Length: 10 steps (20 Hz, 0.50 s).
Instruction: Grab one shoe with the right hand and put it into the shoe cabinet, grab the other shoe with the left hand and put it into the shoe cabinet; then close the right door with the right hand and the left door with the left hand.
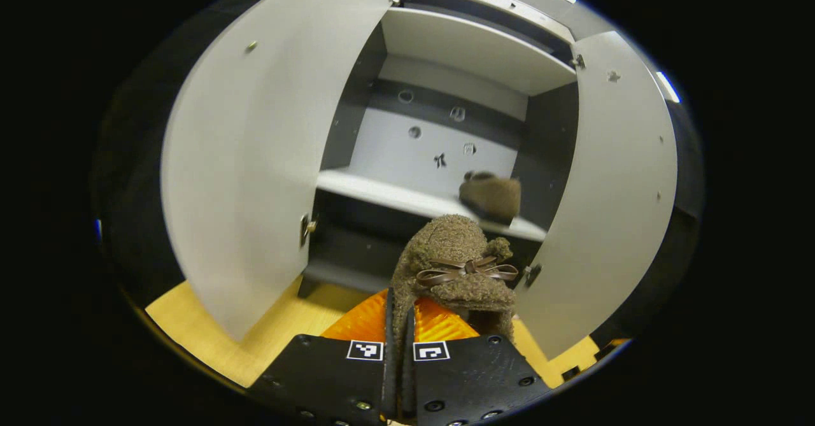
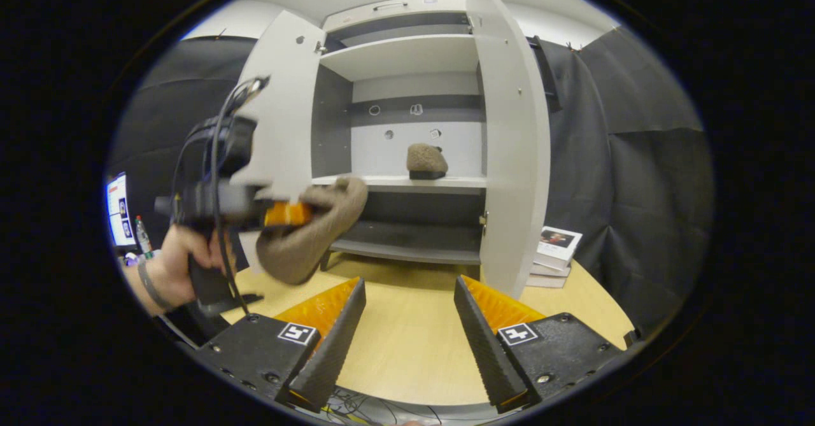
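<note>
A brown fuzzy shoe with a ribbon bow [image 1: 455, 267] is pinched by its rim between the fingers of my left gripper [image 1: 399, 330], held up in front of the open shoe cabinet [image 1: 446, 50]. The right gripper view shows that same shoe [image 2: 309, 232] carried by the left gripper [image 2: 280, 214] in a hand, left of the cabinet opening. The other brown shoe [image 1: 490, 197] [image 2: 426, 160] rests on the middle shelf [image 2: 398, 182], toward its right. My right gripper [image 2: 407, 324] is open over the wooden table, holding nothing. Both doors, left [image 1: 248, 146] and right [image 1: 605, 184], stand wide open.
The cabinet stands on a light wooden table [image 2: 407, 349]. A small stack of books [image 2: 555, 248] lies on the table right of the right door [image 2: 509, 133]. A lower shelf [image 2: 407, 251] and an upper shelf [image 2: 407, 53] are bare. A screen and a bottle [image 2: 141, 235] sit far left.
</note>
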Each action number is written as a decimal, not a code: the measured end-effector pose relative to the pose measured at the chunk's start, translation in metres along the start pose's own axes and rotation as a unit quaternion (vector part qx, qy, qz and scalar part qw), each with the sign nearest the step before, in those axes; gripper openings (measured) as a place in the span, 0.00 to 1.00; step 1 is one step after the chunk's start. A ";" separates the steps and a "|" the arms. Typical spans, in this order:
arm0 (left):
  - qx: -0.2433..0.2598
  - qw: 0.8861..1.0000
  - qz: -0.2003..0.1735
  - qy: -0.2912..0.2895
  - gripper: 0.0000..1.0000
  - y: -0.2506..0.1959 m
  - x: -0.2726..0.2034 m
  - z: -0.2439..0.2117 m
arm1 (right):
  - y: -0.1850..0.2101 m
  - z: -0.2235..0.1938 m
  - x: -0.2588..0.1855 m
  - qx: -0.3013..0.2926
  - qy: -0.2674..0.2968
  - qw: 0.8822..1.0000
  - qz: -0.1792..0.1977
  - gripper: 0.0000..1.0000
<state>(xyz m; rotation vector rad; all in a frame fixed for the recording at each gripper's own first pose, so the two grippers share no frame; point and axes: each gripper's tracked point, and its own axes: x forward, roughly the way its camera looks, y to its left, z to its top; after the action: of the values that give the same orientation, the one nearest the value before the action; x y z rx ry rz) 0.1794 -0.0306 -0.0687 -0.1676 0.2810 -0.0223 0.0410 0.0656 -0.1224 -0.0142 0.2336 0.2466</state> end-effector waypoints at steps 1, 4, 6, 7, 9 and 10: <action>-0.002 1.000 -0.012 -0.014 0.03 -0.010 0.017 0.030 | 0.000 0.002 -0.001 0.001 -0.003 1.000 0.000 0.89; 0.020 0.999 0.000 -0.041 0.03 -0.024 0.077 0.098 | -0.005 0.006 -0.008 0.004 -0.012 1.000 -0.011 0.89; 0.018 1.000 0.010 -0.022 0.03 -0.023 0.123 0.122 | -0.011 0.006 -0.012 0.008 -0.014 1.000 -0.023 0.89; 0.007 1.000 0.003 -0.008 0.03 -0.023 0.140 0.121 | -0.014 0.005 -0.013 0.012 -0.013 0.999 -0.028 0.89; 0.007 0.999 0.030 0.015 0.03 -0.014 0.190 0.118 | -0.018 0.003 -0.013 0.024 -0.008 0.999 -0.038 0.89; 0.022 0.998 0.046 0.035 0.03 -0.008 0.213 0.115 | -0.021 0.003 -0.014 0.029 -0.006 0.999 -0.042 0.89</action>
<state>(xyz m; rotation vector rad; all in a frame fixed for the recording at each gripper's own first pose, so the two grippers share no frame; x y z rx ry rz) 0.4155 -0.0293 -0.0170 -0.1109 0.3570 0.0568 0.0336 0.0420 -0.1166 0.0353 0.2273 0.1556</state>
